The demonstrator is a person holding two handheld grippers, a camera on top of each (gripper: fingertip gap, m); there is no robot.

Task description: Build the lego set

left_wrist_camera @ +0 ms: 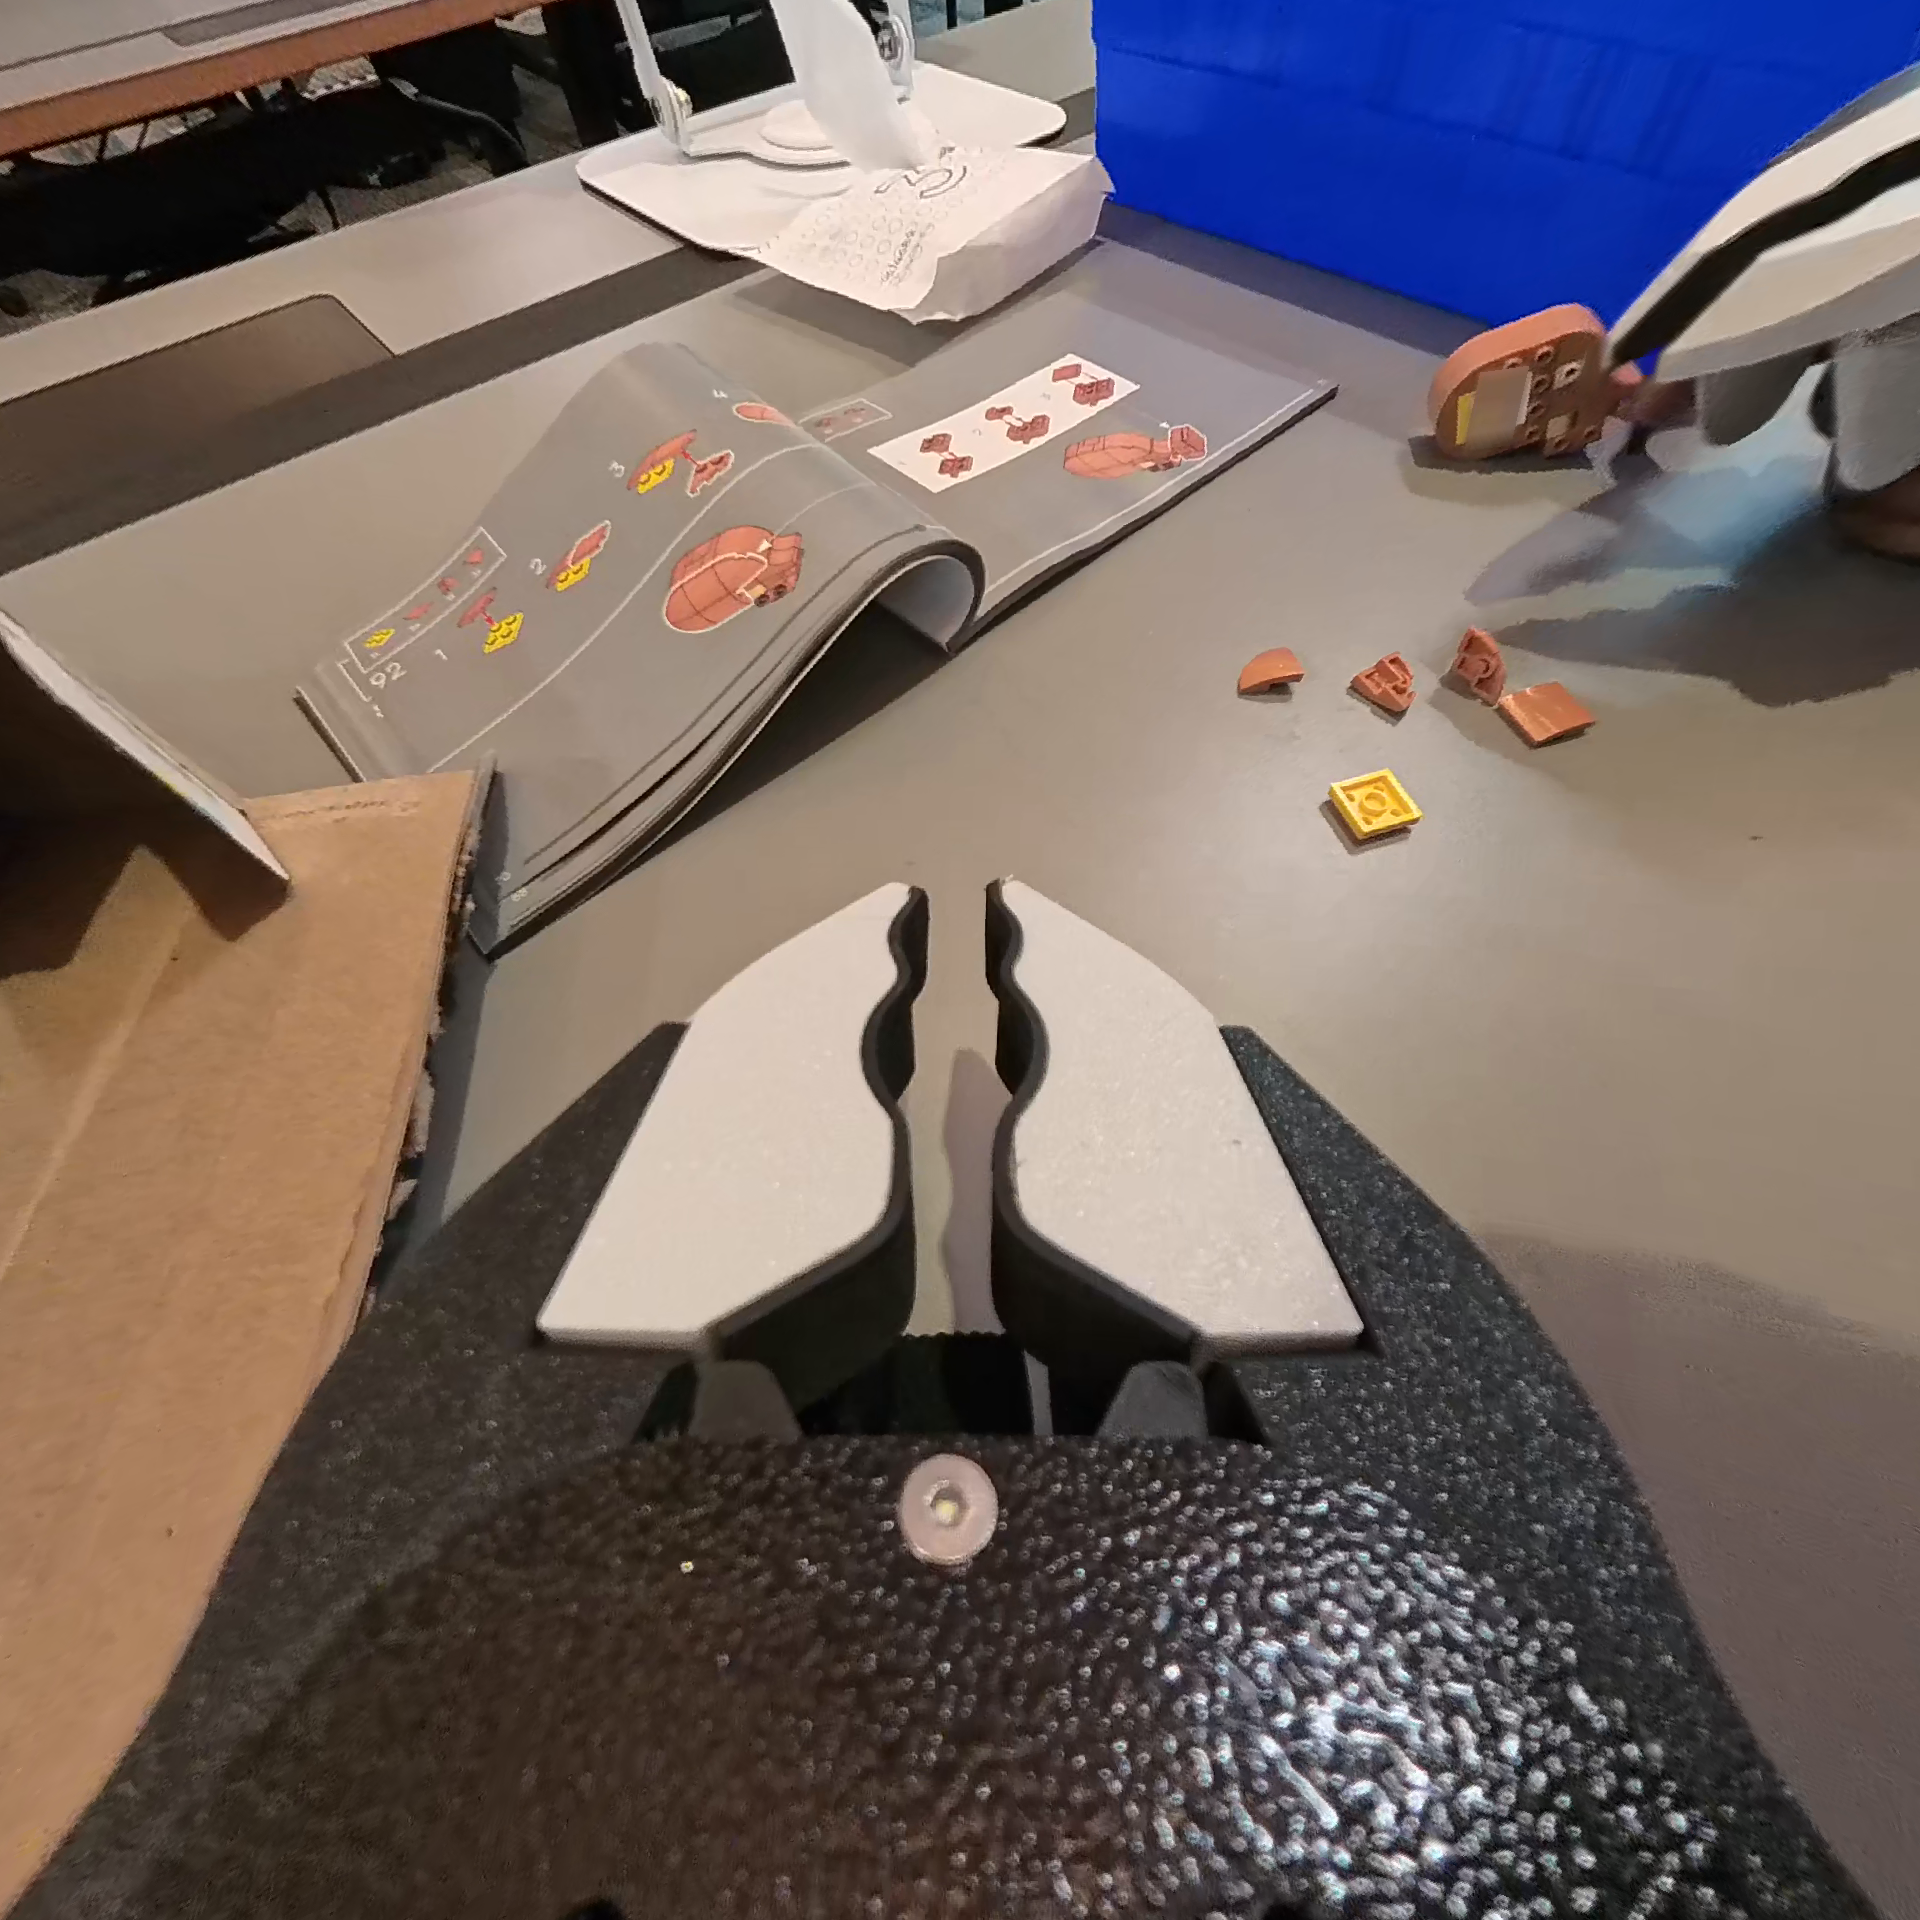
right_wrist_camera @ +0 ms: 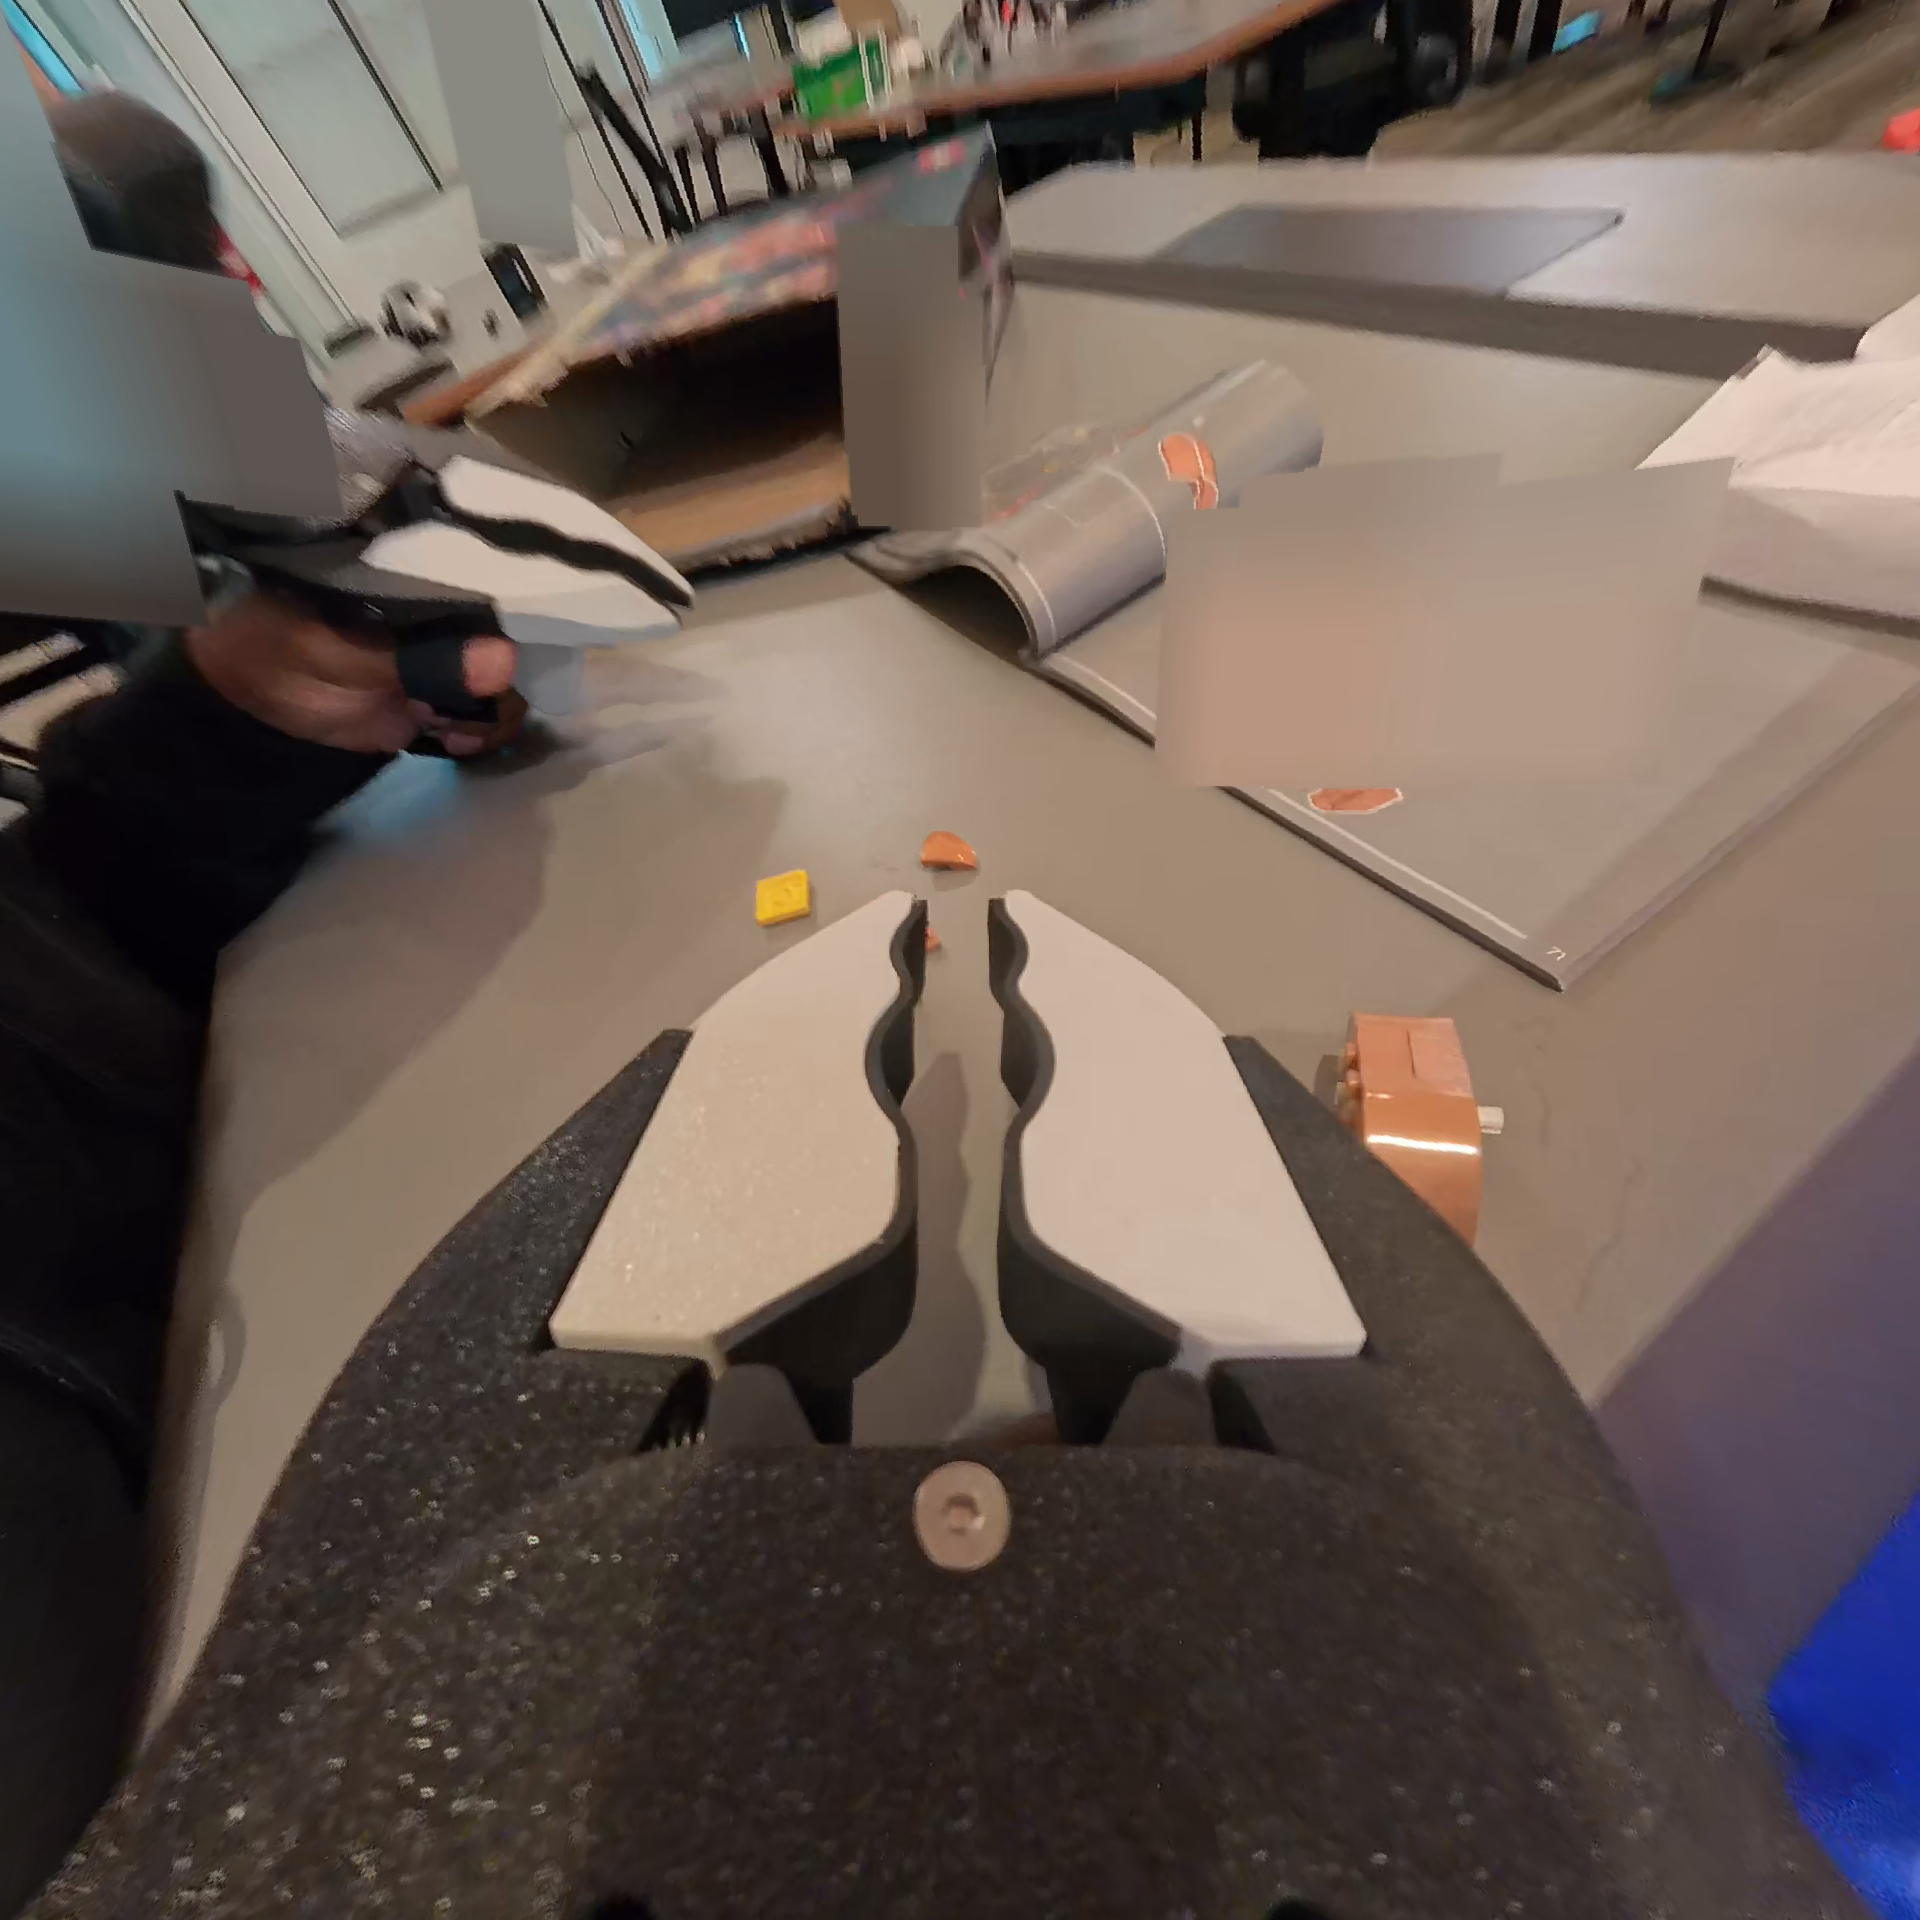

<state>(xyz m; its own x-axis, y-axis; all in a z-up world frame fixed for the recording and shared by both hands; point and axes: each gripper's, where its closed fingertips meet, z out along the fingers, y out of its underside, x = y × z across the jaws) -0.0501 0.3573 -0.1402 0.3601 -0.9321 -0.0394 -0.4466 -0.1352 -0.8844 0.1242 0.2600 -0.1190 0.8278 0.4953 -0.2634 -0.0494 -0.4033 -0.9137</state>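
Grey tabletop under both tools, seen from two sides.

Left gripper: narrow gap between the pads, nothing in it, tabletop showing through. Just left of it, a brown cardboard flap. Ahead and to the right, a yellow square plate, underside up; beyond that, four small brown bricks in a loose row. Ahead-left, an open instruction booklet, printed with numbered steps and brick drawings, legible but left unquoted. Far right, a brown rounded brick assembly beside the other tool's tips. Farther off, a white printed paper bag and a blue bin.

Right gripper: same narrow gap, bare; a sliver of brown brick on the tabletop shows between the tips. Just right, the brown assembly's smooth side. Ahead-left, the yellow plate, studs up. Only here: a hand gripping the left tool's handle, and a dark printed carton behind.
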